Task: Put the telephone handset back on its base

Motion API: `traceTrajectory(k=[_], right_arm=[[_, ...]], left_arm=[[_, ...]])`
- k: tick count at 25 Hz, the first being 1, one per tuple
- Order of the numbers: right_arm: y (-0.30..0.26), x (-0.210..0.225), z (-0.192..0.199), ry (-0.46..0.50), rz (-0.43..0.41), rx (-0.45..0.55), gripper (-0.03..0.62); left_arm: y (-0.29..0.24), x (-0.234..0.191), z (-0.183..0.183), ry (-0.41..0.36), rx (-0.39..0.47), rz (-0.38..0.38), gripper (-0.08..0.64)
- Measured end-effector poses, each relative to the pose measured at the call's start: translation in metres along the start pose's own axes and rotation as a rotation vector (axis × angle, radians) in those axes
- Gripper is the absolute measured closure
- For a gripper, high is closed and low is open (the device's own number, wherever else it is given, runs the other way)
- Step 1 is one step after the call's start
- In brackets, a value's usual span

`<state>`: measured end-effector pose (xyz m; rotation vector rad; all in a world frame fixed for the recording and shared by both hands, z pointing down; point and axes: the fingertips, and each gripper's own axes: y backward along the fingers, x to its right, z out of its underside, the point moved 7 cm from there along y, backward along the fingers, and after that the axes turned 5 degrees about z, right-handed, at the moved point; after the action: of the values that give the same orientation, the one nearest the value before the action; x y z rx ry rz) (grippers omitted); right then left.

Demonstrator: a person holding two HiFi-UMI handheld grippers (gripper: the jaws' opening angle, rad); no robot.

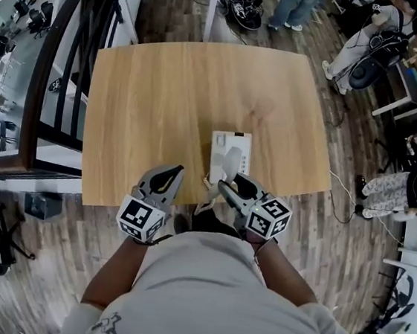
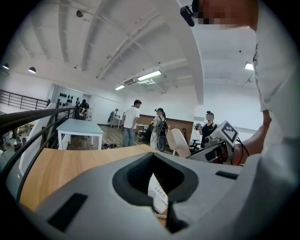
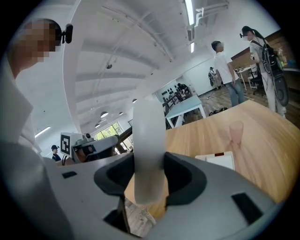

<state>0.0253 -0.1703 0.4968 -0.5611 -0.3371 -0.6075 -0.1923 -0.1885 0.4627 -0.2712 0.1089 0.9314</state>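
Over base (image 1: 222, 143), right hand-held gripper (image 3: 149, 180) clamping handset (image 3: 149, 140)

base (image 1: 224, 143) on table (image 1: 164, 97), near edge | handset (image 1: 232, 163) over base | left gripper (image 1: 172, 172) left

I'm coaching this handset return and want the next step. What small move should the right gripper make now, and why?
Probably lower the handset down onto the base. The right gripper is shut on the handset, which is held raised and tilted near the table's front edge, not yet seated, with the base close by. The left gripper is shut and empty, off to the side.
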Motion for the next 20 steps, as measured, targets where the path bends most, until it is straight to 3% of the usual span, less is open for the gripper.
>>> traceTrajectory(k=[20], right_arm=[[-0.072, 0.083, 0.031, -0.1, 0.066, -0.205, 0.383]], left_arm=[[-0.044, -0.043, 0.06, 0.121, -0.138, -0.039, 0.554]])
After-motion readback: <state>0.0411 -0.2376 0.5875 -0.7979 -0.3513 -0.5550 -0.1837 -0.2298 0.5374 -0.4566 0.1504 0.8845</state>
